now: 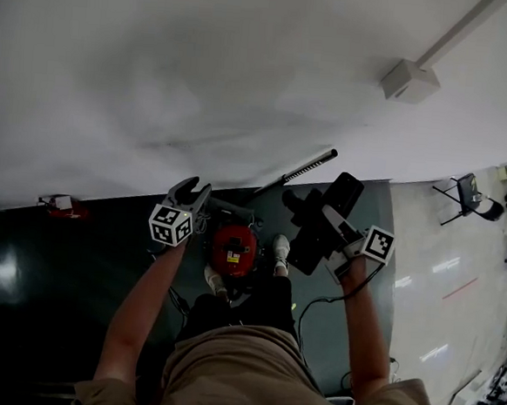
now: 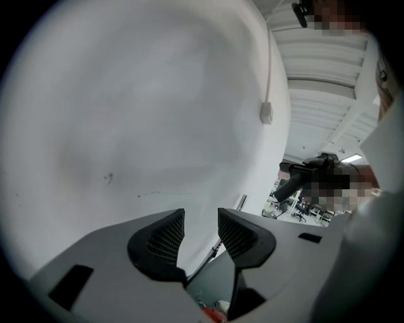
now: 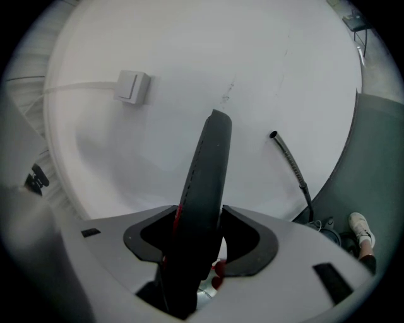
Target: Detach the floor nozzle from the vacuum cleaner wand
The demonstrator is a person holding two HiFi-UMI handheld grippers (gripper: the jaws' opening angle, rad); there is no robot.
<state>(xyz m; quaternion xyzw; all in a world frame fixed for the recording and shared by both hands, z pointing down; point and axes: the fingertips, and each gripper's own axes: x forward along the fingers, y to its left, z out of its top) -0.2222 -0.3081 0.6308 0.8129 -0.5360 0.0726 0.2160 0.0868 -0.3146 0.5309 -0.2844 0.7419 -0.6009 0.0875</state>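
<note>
White wall fills the far side and meets the dark floor along one long edge. The left gripper is released, its jaws apart on bare air, with blank wall ahead and free room around it. Below it and to its right, the red vacuum cleaner body sits between the person's shoes. The wand leans on the wall beyond both grippers. The right gripper is clenched on the black floor nozzle, which stands edge-on between its jaws and juts past them, clear of the wand.
</note>
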